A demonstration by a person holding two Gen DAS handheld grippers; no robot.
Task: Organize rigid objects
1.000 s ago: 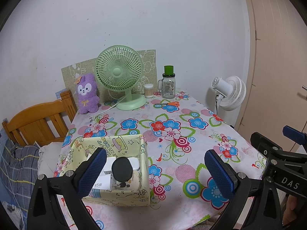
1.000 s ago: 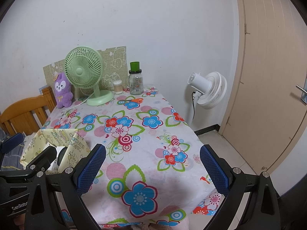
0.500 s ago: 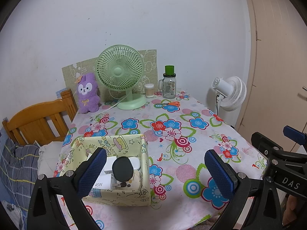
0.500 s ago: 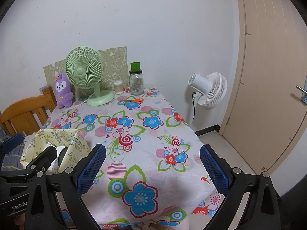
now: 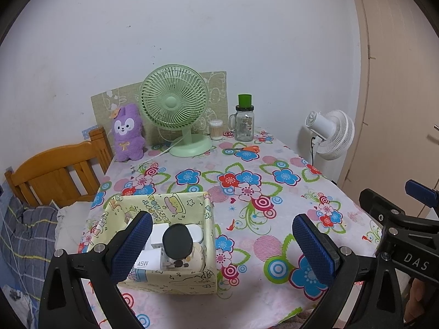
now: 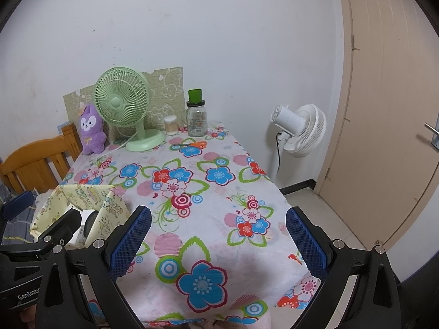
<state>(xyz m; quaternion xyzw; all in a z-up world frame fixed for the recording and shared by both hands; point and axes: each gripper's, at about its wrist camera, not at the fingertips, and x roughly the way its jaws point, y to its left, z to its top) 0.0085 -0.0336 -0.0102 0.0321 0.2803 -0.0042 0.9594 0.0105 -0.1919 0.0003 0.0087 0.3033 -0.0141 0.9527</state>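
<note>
While held above the near edge of the counter (image 6: 219,192), both grippers empty: left gripper (image 5: 222,244) with jaws wide, right gripper (image 6: 218,242) likewise wide apart. Near the counter's left front corner, a yellow fabric box (image 5: 175,205), upright, holding a white charger marked 45W (image 5: 148,261), a black round-topped item (image 5: 177,238) and other white pieces. Far back: green fan (image 5: 174,101), purple plush (image 5: 127,133), glass jar (image 5: 244,123), scissors (image 5: 244,149).

Home bedroom; floral tablecloth (image 5: 274,192); plush toy (image 5: 128,133); bedding (image 5: 24,235).
</note>
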